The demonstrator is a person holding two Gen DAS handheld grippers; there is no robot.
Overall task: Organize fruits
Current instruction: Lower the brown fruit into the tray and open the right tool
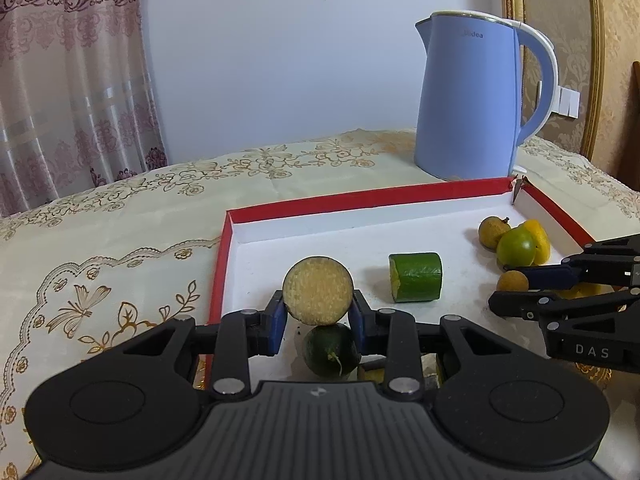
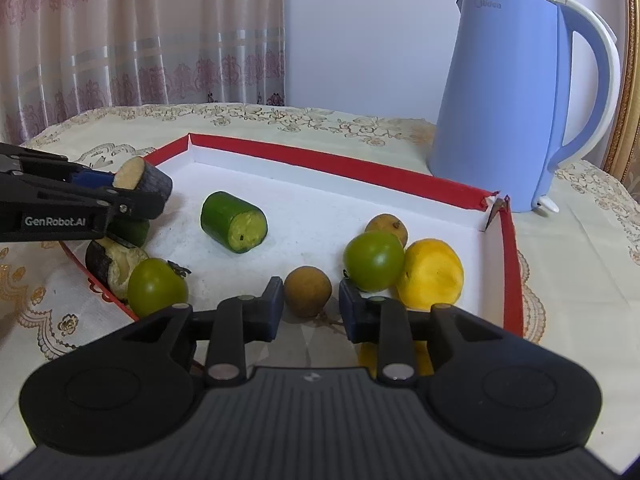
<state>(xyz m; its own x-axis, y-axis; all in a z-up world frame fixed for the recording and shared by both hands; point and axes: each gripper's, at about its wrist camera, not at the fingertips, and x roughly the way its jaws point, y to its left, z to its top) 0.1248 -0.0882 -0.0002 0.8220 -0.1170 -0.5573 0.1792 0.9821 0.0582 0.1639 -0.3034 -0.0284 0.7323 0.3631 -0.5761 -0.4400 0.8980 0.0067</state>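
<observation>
Left wrist view: the left gripper [image 1: 318, 320] clamps a dark-skinned round chunk [image 1: 318, 297], cut face forward, held above the red-rimmed tray [image 1: 400, 194], probably for setting down there. A dark green fruit [image 1: 331, 350] lies just under it; a green cylinder piece [image 1: 416, 277] rests mid-tray.

Right wrist view: the right gripper [image 2: 311, 307] brackets a brown longan [image 2: 307, 290]; a gap shows at the right pad, so it looks released, though contact at the left pad is unclear. A green fruit [image 2: 374, 261] and yellow fruit [image 2: 431, 273] cluster just beyond it. The tray sits on an embroidered tablecloth [image 2: 304, 120], a blue kettle [image 2: 512, 112] behind, curtains [image 2: 140, 32] beyond.

Black hand-held gripper [image 1: 318, 316], blue pads [image 1: 278, 320]
</observation>
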